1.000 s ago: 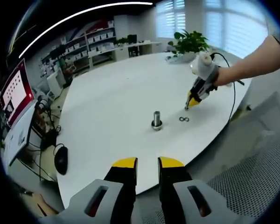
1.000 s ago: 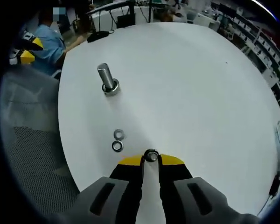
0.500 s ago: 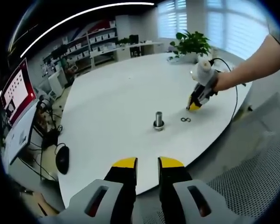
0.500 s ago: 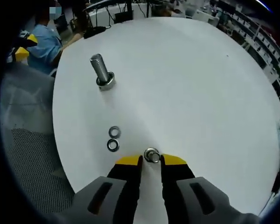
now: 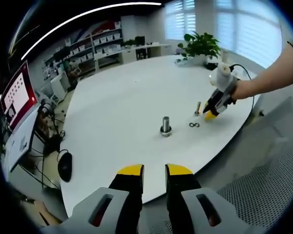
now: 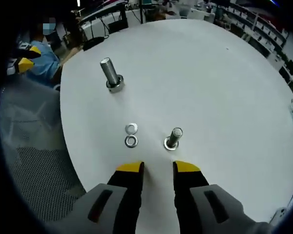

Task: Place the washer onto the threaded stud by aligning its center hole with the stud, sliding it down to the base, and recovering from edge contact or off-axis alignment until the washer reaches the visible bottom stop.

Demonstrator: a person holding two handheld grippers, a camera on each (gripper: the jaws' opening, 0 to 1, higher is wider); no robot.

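Half a second ago the right gripper (image 6: pixel 157 167) had its yellow tips at either side of a small threaded stud (image 6: pixel 174 138); it has since drawn back, and the stud stands upright and free on the white table (image 6: pixel 224 78), just beyond the tips. The jaws are spread, with nothing between them. One second ago they were closed on that stud.

In the left gripper view the right gripper (image 5: pixel 211 112) is seen from afar, held by a person's hand (image 5: pixel 242 89) with the forearm reaching in from the right; it slants down toward the table, tips low, just right of the small stud (image 5: pixel 198 108). A cable trails from its back end.

Two washers (image 6: pixel 131 135) lie flat on the table, side by side and just touching or nearly so, left of the small stud and apart from it. A larger threaded stud (image 6: pixel 111 75) stands upright on its base farther off to the left, well apart from the washers. In the left gripper view it (image 5: pixel 165 125) sits near mid-table, with the washers (image 5: pixel 194 125) to its right.

The left gripper (image 5: pixel 154 171) hangs beyond the table's near edge, jaws parted slightly and holding nothing.

The washers and small stud lie near the table's rim; the far side of the table offers wide open surface.
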